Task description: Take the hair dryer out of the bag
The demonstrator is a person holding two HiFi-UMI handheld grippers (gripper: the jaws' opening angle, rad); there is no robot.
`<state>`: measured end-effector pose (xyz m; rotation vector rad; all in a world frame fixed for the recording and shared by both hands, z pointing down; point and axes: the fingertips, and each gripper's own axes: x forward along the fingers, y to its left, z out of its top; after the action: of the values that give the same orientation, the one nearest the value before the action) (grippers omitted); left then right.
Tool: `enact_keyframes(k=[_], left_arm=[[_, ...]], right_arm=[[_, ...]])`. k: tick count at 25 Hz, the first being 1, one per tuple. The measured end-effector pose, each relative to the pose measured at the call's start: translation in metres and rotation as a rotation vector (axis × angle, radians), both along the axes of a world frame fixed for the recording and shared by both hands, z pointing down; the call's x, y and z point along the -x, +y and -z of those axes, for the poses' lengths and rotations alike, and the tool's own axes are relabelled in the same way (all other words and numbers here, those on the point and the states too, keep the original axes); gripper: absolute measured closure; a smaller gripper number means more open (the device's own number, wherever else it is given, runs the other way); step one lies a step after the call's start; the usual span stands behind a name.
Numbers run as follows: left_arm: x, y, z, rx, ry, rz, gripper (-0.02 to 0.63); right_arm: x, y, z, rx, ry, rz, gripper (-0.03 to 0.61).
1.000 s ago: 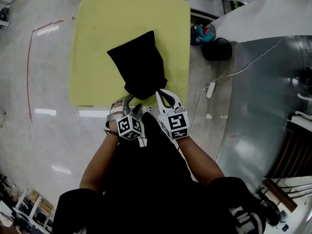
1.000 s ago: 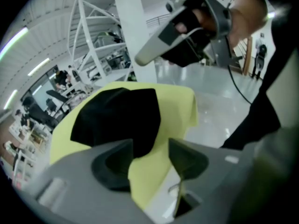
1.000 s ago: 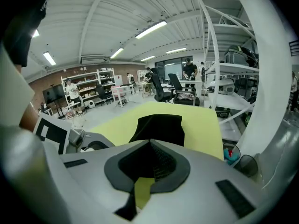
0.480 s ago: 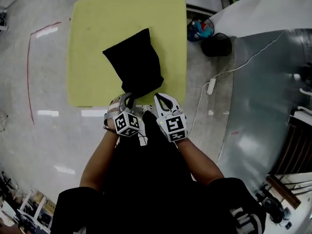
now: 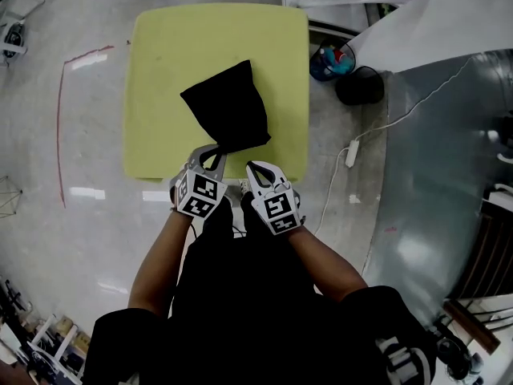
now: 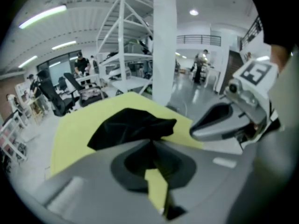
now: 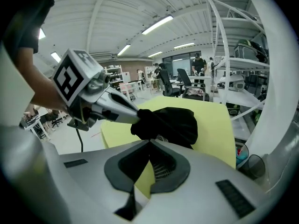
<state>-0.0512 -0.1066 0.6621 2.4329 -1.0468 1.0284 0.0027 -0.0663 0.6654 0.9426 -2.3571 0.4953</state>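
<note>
A black cloth bag [image 5: 227, 111] lies on the yellow-green table [image 5: 160, 70], its gathered mouth toward me. My left gripper [image 5: 215, 152] is closing its jaws on the cloth at that mouth. The right gripper view shows the left gripper [image 7: 136, 118] pinching the bag [image 7: 173, 122]. My right gripper [image 5: 250, 167] is just right of it at the table's near edge, shut, its tips beside the bag's mouth with nothing visibly between them. A grey meshed part [image 7: 161, 169] shows behind the right jaws; I cannot tell what it is. No hair dryer is plainly visible.
To the right of the table, on the floor, stand a blue bin [image 5: 333, 58] and a black bin [image 5: 358, 84]. A white power strip [image 5: 351, 152] with its cable lies nearby. A red tape line [image 5: 60, 127] runs along the floor at left. Shelving and people fill the background.
My left jaws, open around the bag's mouth a second ago, have closed on the cloth, and that gripper has risen. The right gripper shifted only slightly.
</note>
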Motion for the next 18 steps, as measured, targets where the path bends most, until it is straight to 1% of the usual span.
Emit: enact_keyframes(k=[6, 10, 14, 18], left_arm=[[0.012, -0.031, 0.023, 0.021, 0.086, 0.069, 0.598], [0.019, -0.049, 0.032, 0.019, 0.098, 0.081, 0.598], [0.025, -0.060, 0.033, 0.017, 0.091, 0.067, 0.598], [0.028, -0.065, 0.032, 0.022, 0.090, 0.049, 0.598]], right_arm=[[0.019, -0.013, 0.000, -0.015, -0.001, 0.046, 0.572], [0.026, -0.026, -0.004, -0.010, 0.008, 0.051, 0.572], [0.034, -0.042, -0.016, 0.024, 0.022, 0.022, 0.572], [0.039, -0.060, -0.029, 0.064, 0.020, -0.052, 0.571]])
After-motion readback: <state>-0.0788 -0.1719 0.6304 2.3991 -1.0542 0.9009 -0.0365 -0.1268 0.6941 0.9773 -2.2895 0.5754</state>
